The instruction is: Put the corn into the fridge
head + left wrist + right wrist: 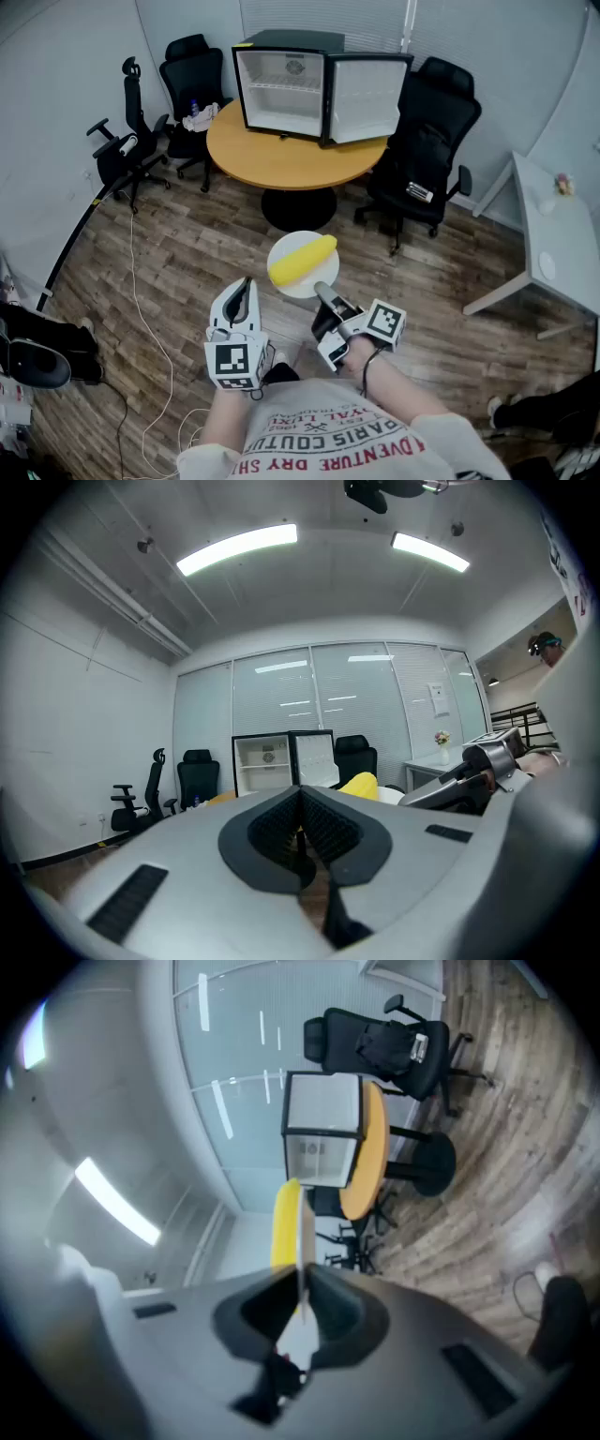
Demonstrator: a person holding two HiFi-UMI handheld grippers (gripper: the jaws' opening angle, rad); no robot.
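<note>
Carry step, prob. early: R gripper [323, 291] is clenched on the rim of the white plate [291, 284] at frame centre, w/ the corn [302, 260] lying on it. L gripper [245, 286] is pressed together, empty. The fridge [286, 89] stands open at top centre on the round table [281, 161]. Next move needs the plate kept level on approach.

table [281, 159]: open fridge [286, 89] atop | plate [295, 289]: corn [302, 260] atop

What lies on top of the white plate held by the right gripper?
One yellow corn lies across the plate, which the right gripper pinches by its rim. The plate's surface under the corn is covered, so I cannot see it.
</note>
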